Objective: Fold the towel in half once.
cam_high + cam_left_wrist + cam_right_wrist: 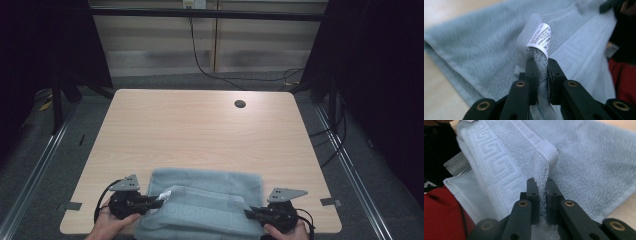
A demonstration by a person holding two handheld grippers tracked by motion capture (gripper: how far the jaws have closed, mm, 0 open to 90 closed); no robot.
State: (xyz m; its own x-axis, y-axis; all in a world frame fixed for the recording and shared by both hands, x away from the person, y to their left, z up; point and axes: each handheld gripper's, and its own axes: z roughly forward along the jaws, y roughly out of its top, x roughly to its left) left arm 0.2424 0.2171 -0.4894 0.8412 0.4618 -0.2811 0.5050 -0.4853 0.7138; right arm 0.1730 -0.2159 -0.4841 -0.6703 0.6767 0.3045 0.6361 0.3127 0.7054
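high view: pale blue towel [200, 202] lies at the near edge of the wooden counter [200, 125], near part draped over the edge toward the person. Left hand-held gripper [161, 197] sits at the towel's left corner, right hand-held gripper [248, 213] at the right one — one per corner, likely so the cloth can be lifted evenly for a fold or spread. Cable hole [240, 104] far side, well apart from everything.

left gripper view: jaws closed tight on a bunched towel corner [541, 67], pile squeezed between the pads. White care label [540, 37] stands up just above the jaws — so this is the hemmed corner. Rest of the towel spreads flat on the counter beyond.

right gripper view: jaws pinched on the opposite corner [542, 187], hem [550, 151] folded over just above the tips. Greek-key woven band [491, 152] runs off to the left. Grip looks narrow, right at the edge; my guess is it could slip under a hard pull.
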